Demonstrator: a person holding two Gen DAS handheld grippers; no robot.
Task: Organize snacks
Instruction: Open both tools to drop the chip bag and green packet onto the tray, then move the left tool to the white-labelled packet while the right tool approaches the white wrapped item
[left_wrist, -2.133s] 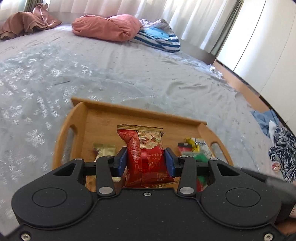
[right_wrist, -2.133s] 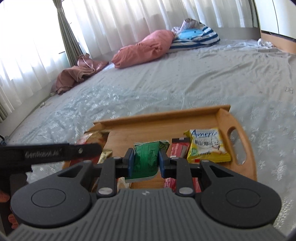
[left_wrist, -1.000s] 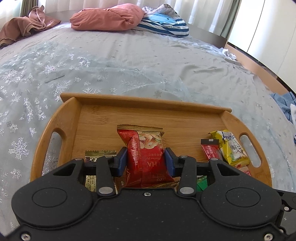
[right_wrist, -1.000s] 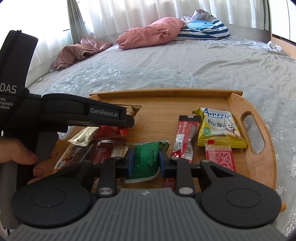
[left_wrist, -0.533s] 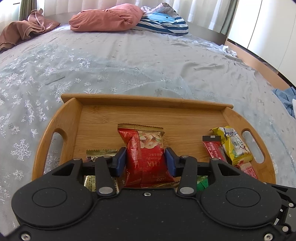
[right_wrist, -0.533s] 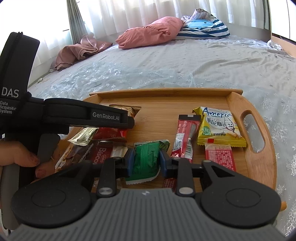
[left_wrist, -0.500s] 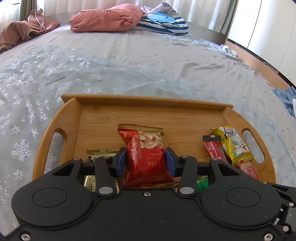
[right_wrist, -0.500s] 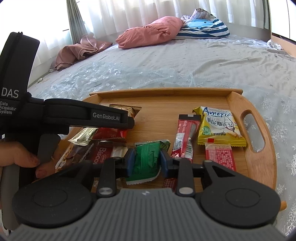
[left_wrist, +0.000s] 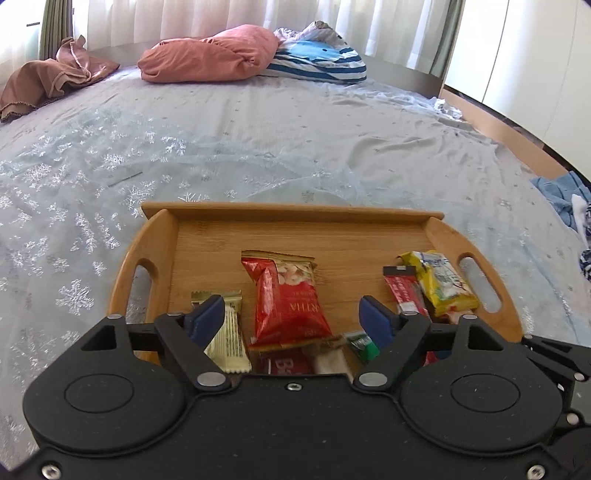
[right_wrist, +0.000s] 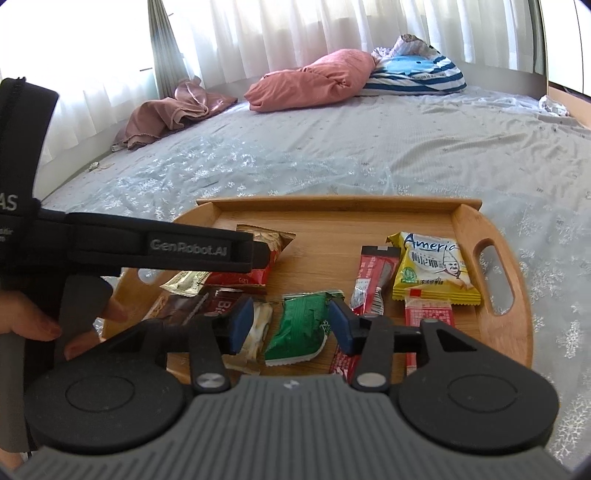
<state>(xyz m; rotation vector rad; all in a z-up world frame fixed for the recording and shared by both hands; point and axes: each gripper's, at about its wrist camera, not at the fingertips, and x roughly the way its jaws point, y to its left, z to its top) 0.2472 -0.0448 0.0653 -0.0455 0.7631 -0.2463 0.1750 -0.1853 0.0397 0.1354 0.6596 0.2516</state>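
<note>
A wooden tray (left_wrist: 332, 229) with handle slots lies on the bed and holds several snacks. My left gripper (left_wrist: 293, 317) is open over its near side; a red nut packet (left_wrist: 288, 299) lies flat on the tray between the jaws, untouched. My right gripper (right_wrist: 291, 328) is open too, with a green packet (right_wrist: 301, 326) lying on the tray (right_wrist: 491, 332) between its jaws. A yellow biscuit pack (right_wrist: 432, 269), red sticks (right_wrist: 373, 277), a beige bar (left_wrist: 227, 332) and a brown Biscoff pack (right_wrist: 207, 306) also lie on the tray.
The tray sits on a grey snowflake-patterned bedspread (left_wrist: 258, 147). A pink pillow (left_wrist: 210, 61), a striped cushion (left_wrist: 317, 62) and a brown cloth (left_wrist: 48, 85) lie at the far side. The left gripper's body and the hand (right_wrist: 37, 325) fill the right view's left side.
Both grippers have opened. The red nut packet and the green packet left the jaws and now lie on the tray. Both grippers pulled back slightly.
</note>
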